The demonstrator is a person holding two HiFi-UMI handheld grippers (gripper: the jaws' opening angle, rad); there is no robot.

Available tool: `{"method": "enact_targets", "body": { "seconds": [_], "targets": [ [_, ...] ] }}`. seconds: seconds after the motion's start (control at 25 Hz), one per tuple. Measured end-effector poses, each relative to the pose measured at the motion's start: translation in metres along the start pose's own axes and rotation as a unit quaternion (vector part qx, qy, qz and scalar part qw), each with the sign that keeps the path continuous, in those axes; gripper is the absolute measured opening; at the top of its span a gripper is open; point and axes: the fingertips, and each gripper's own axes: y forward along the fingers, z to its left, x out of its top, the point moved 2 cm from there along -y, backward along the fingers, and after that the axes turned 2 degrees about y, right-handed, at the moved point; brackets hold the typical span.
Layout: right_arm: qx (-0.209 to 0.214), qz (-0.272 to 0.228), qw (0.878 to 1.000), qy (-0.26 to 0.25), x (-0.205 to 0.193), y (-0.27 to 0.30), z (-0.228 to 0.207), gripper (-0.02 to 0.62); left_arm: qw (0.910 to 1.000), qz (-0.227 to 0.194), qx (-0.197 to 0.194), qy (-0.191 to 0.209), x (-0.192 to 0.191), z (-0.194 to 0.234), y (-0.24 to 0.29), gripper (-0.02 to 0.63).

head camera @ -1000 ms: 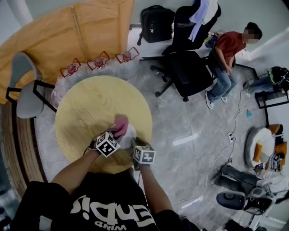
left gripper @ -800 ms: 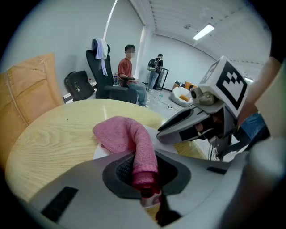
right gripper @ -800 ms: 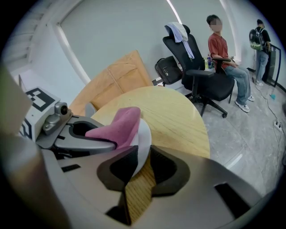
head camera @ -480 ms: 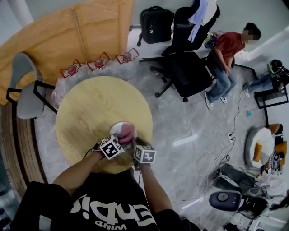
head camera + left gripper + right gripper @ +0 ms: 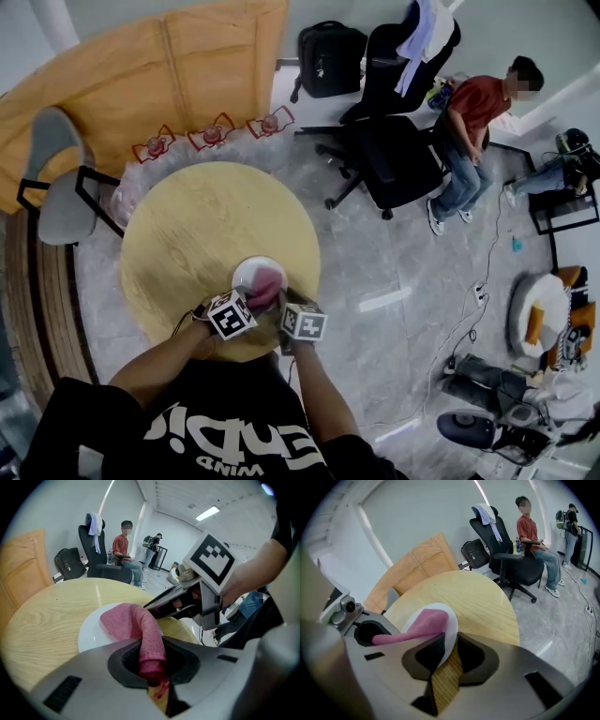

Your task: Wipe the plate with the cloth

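My left tool [image 5: 151,665] grips the pink cloth [image 5: 133,623] lying on the white plate [image 5: 91,632]; my right tool [image 5: 450,649] clamps the plate's rim.

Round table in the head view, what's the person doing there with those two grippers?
A person holds a gripper in each hand. The left gripper is shut on a pink cloth, whose free end lies on the white plate. The right gripper clamps the plate's near rim, steadying it on the round wooden table. Wiping looks to be in progress.
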Motion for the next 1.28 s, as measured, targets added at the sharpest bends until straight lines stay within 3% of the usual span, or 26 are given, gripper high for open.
{"method": "enact_targets", "body": {
  "seconds": [1.28],
  "targets": [
    [0.016, 0.001, 1.0, 0.009, 0.0, 0.003, -0.003, 0.097, 0.9982, -0.007, 0.035, -0.048, -0.032, 0.025, -0.03, 0.052]
  ]
}}
